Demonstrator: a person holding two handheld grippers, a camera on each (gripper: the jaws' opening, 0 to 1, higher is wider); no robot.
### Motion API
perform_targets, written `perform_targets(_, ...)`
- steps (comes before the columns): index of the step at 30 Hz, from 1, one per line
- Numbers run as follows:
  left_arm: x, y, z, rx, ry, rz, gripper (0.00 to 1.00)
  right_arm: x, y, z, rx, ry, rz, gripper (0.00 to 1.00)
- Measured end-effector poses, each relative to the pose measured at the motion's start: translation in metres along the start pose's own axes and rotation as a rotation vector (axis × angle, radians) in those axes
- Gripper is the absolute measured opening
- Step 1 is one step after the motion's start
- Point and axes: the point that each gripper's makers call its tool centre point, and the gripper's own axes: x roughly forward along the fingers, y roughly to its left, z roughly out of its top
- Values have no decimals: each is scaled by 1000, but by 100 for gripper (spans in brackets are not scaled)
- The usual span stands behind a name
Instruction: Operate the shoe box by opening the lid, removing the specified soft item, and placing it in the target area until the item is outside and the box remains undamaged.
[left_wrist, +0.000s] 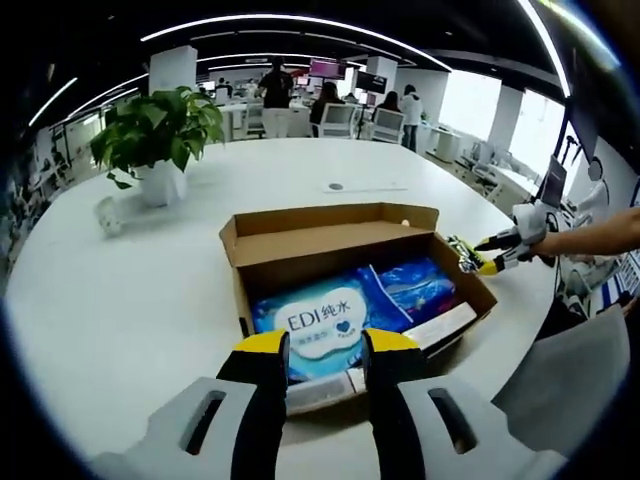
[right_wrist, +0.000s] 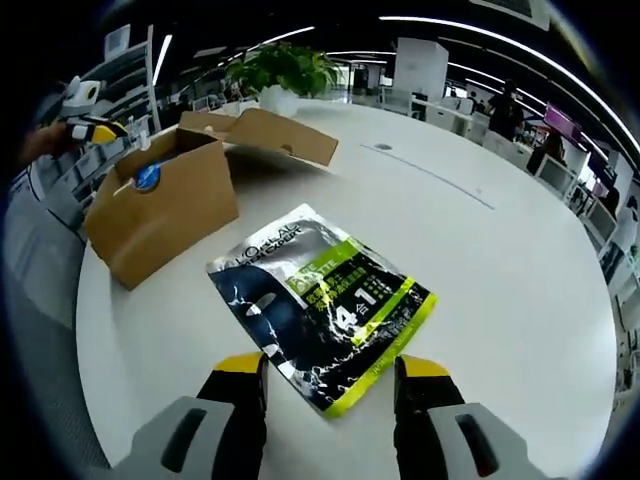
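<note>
In the left gripper view, the left gripper (left_wrist: 325, 350) has its two yellow-tipped jaws standing apart, with nothing between them. They hang just above the near edge of the open cardboard shoe box (left_wrist: 300, 255). This view looks down into the box. Inside lies a blue pack of wet wipes (left_wrist: 320, 322) with a white label, and beside it on the right a second blue packet (left_wrist: 418, 285). A flat white item (left_wrist: 445, 325) lies along the near right side of the box. The lid flap stands up at the far side. Past the right corner of the box, the right gripper (left_wrist: 478, 255) comes in, with a person's arm (left_wrist: 600, 232) behind it. Far off to the left on the white table (left_wrist: 130, 320) stands a potted plant (left_wrist: 160, 135). In the right gripper view, the right gripper (right_wrist: 330, 385) also has its jaws wide apart and is holding nothing. Just ahead of its tips, a dark and green face mask packet (right_wrist: 320, 300) lies flat on the table (right_wrist: 500, 280), outside the box. The shoe box (right_wrist: 165, 205) sits to the far left of the packet, seen from its plain brown side, so you cannot see what is in it. The plant (right_wrist: 285, 72) stands behind the box. The left gripper (right_wrist: 90, 125) shows at the far left.
</note>
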Motion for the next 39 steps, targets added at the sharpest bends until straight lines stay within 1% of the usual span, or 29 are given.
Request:
perform_targets(14,-1,8,1,11,-3,10,29,0,2,-1,27,2,-15,48)
perform_targets(16,0,8,1,11,-5,8,29,0,2,-1,20,5,-25,47)
perform_targets(27,1,10,2,33,1,-2,29,-1,-10,0,27,-8,-55,48)
perform_targets(33,3,12,0,41,10,-4,29,-7,-6,3,27,-18,-60,49)
perform_targets(39,4,14,-6,49,28,-1,29,-17,3,11,18,-45,-61,48)
